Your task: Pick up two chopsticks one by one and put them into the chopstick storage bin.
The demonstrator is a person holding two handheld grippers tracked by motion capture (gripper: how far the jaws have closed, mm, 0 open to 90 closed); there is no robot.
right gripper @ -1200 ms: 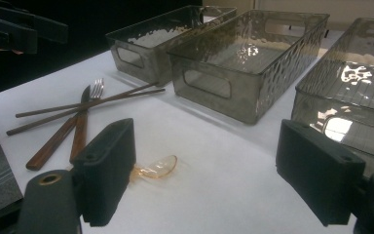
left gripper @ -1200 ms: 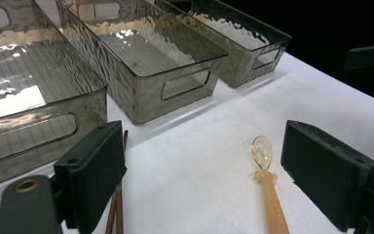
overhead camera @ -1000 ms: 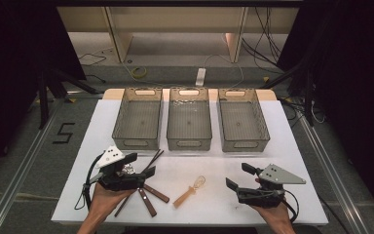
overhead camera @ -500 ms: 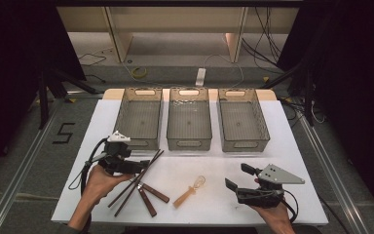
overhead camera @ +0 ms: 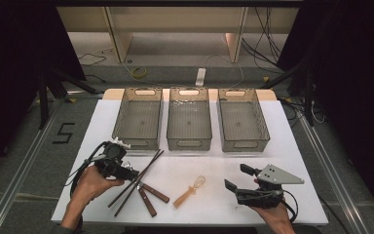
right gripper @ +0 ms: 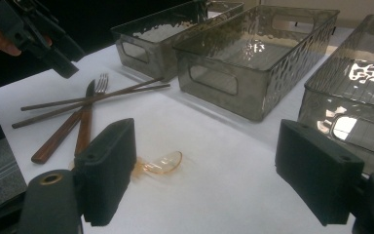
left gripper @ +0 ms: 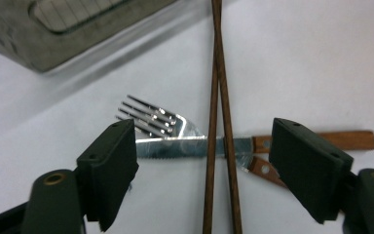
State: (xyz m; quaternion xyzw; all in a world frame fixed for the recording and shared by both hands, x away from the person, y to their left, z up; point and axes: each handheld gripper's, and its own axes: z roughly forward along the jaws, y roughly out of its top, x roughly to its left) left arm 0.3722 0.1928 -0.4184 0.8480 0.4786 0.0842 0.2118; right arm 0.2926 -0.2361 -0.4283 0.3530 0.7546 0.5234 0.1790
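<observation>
- My left gripper [left gripper: 204, 165] has its jaws wide, just been narrowing, straddling the chopsticks [left gripper: 219, 122] mid-frame.
- Holding nothing; I should pinch both sticks, clear of the fork [left gripper: 158, 119].

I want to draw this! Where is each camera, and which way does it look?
High view: above the table's near side, looking forward and down at three bins; both forearms show.
Left gripper view: on the left hand-held gripper, aimed down at chopsticks, fork and knife; its jaws show.
Right gripper view: on the right hand-held gripper, aimed across the table at a spoon; its jaws show.
Shared: the chopsticks.
</observation>
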